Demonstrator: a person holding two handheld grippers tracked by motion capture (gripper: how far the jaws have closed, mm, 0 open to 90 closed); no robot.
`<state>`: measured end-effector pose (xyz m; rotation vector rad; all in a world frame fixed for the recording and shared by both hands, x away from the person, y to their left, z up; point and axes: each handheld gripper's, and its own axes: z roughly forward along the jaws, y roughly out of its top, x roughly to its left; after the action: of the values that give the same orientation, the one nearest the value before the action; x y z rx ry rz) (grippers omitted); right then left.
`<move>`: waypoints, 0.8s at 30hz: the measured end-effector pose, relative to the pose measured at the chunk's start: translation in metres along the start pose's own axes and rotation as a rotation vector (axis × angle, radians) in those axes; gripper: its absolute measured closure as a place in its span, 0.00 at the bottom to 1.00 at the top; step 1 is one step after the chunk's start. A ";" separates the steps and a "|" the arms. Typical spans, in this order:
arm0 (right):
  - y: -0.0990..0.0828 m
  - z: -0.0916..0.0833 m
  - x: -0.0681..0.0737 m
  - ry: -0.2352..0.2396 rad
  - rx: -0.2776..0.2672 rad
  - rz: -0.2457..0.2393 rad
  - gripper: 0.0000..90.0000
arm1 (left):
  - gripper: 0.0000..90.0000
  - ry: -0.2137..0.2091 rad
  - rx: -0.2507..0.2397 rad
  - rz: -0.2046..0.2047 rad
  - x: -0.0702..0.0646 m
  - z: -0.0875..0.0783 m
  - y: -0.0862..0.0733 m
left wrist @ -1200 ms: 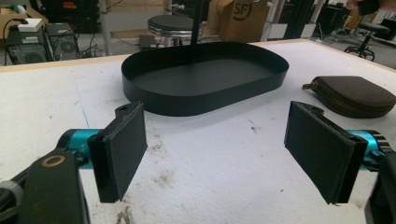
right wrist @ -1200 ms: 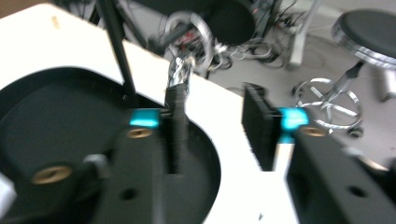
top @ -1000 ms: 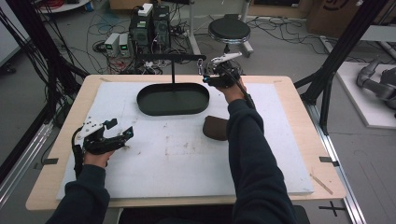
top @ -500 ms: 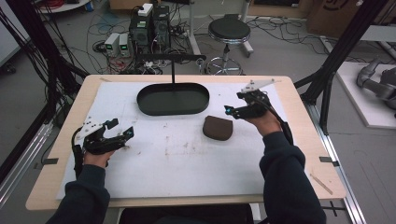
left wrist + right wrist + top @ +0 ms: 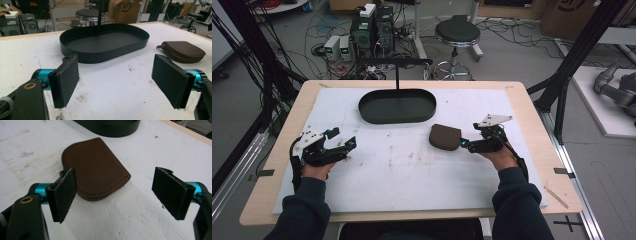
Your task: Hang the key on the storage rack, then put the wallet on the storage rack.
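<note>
White mat (image 5: 412,175); black tray (image 5: 397,106) beyond brown pouch (image 5: 445,136); stool (image 5: 457,32) behind

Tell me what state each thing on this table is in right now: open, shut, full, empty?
Left tongs: open, holding nothing, low over the white mat.
Right tongs: open, holding nothing, pointed at the pouch from close by.
Brown pouch: zipped shut, lying flat on the mat beside the tray.
Black tray: empty, standing flat on the mat.
White mat: spread over the table, scuffed and stained.
</note>
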<state>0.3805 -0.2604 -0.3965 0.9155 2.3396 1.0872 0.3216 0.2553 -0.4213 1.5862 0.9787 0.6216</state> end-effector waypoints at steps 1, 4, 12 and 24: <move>0.000 -0.001 -0.001 0.011 -0.011 0.003 0.23 | 0.24 0.000 0.000 0.000 0.000 0.000 0.000; 0.000 -0.002 -0.003 0.025 -0.022 0.022 0.23 | 0.24 0.002 -0.001 -0.004 0.001 -0.002 -0.001; 0.000 0.015 -0.003 0.025 0.009 0.032 0.23 | 0.24 -0.002 0.001 -0.007 0.002 -0.001 -0.002; 0.004 0.051 -0.006 0.098 0.075 0.042 0.23 | 0.24 0.003 0.005 -0.011 0.003 0.002 -0.003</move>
<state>0.4165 -0.2358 -0.4242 0.9631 2.4657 1.0900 0.3240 0.2576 -0.4246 1.5839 0.9913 0.6142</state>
